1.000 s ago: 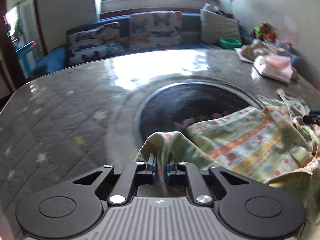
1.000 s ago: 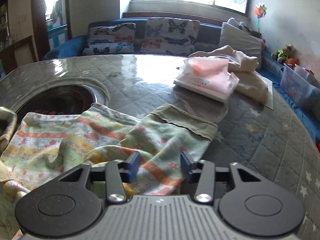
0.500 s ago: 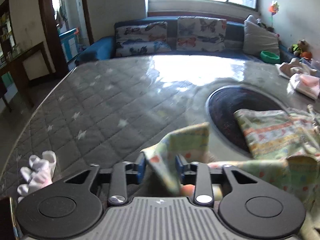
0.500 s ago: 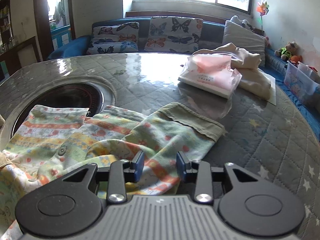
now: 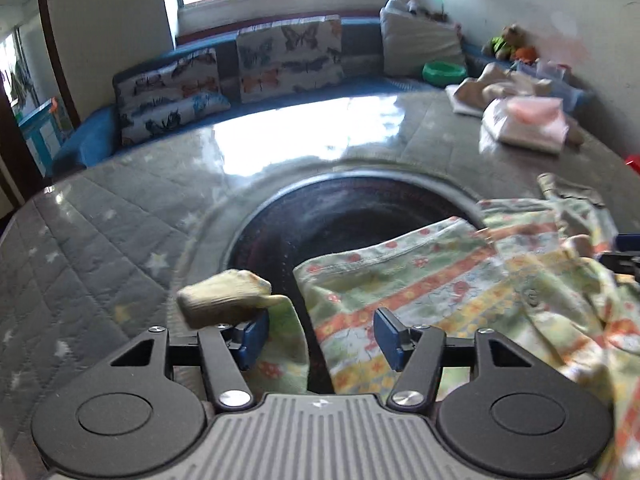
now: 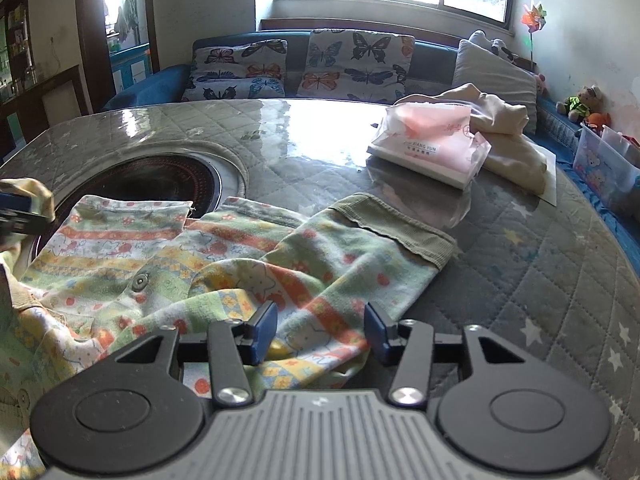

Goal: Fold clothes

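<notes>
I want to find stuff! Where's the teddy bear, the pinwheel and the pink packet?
teddy bear [image 6: 585, 100], right wrist view, its body.
pinwheel [image 6: 533, 17], right wrist view, its coloured blades.
pink packet [image 6: 430, 138], right wrist view, its top face.

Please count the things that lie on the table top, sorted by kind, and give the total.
Patterned garments: 1, the striped floral baby garment
Plain cloth heaps: 1, the beige cloth
Plastic packs: 1, the pink pack
Total: 3
</notes>
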Demonstrator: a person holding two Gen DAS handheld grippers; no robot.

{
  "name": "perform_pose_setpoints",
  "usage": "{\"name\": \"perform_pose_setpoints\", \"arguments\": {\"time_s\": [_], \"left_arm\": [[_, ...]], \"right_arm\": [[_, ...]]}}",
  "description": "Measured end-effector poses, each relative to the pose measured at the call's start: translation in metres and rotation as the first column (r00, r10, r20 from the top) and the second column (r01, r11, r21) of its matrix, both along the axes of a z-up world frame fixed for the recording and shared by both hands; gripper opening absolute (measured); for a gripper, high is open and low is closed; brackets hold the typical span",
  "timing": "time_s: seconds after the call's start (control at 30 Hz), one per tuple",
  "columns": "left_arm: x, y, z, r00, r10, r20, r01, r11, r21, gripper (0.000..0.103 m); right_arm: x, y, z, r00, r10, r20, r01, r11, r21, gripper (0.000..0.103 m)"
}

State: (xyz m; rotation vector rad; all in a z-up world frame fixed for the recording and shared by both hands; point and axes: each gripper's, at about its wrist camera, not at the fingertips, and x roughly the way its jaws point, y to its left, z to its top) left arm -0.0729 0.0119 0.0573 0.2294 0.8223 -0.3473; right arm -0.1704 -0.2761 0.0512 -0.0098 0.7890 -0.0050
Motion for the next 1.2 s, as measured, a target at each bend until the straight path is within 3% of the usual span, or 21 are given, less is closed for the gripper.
{"name": "perform_pose_setpoints", "arguments": {"time_s": [0.27, 0.4, 0.5, 0.8, 0.93, 1.07, 1.2], "left_arm": [[0.014, -0.007, -0.018, 0.999, 0.013, -0.033, -0.015, 0.999, -0.041, 0.057], [0.017, -0.006, -0.016, 0.999, 0.03, -0.014, -0.031, 0.999, -0.037, 0.021], [0.022, -0.001, -0.016, 0.999, 0.052, -0.013, -0.053, 0.997, -0.05, 0.013], [0.028, 0.001, -0.017, 0.998, 0.062, 0.019, -0.061, 0.998, -0.034, 0.011], [0.04, 0.0, -0.016, 0.993, 0.108, 0.053, -0.109, 0.994, 0.009, 0.009], [0.061, 0.018, -0.015, 0.973, 0.218, 0.072, -0.22, 0.975, 0.022, 0.005], [0.081, 0.057, -0.016, 0.934, 0.35, 0.069, -0.352, 0.936, 0.019, 0.004]], "right_arm": [[0.001, 0.0, -0.002, 1.0, 0.004, -0.001, -0.004, 1.0, -0.001, 0.052], [0.004, 0.002, -0.003, 1.0, 0.005, 0.001, -0.005, 1.0, -0.004, 0.053], [0.005, 0.003, -0.003, 1.0, 0.003, 0.002, -0.003, 1.0, -0.01, 0.053], [0.007, 0.006, -0.004, 1.0, 0.015, -0.001, -0.015, 1.0, -0.009, 0.053], [0.022, 0.012, -0.007, 0.999, 0.032, 0.006, -0.032, 0.999, -0.013, 0.053], [0.04, 0.019, -0.006, 0.999, 0.047, 0.02, -0.046, 0.999, -0.016, 0.053], [0.054, 0.019, -0.002, 0.999, 0.02, 0.037, -0.02, 1.0, 0.004, 0.051]]}}
